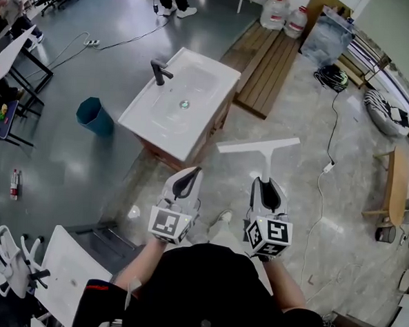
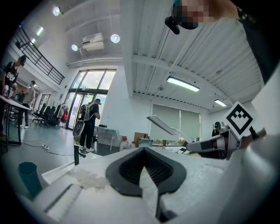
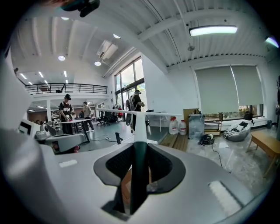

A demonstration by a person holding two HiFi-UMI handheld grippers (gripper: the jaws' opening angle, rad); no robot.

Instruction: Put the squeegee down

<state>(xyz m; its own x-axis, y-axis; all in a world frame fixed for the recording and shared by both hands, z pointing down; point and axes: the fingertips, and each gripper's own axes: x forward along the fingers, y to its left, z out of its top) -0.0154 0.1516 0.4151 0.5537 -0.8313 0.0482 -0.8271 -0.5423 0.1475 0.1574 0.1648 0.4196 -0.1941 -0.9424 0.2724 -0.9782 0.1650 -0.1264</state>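
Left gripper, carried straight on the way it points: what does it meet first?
Probably the white washbasin unit, which stands straight ahead of the left gripper, with nothing else showing between them. Height is hard to judge here, so it might pass over the rim.

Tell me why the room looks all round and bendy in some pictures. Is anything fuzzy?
Left gripper view: the wide lens curves the ceiling, darkens the corners, and the near left gripper looks soft. Right gripper view: same curving, a ceiling lamp glares, the squeegee is sharp. Head view: clearest, with shiny reflections on the floor.
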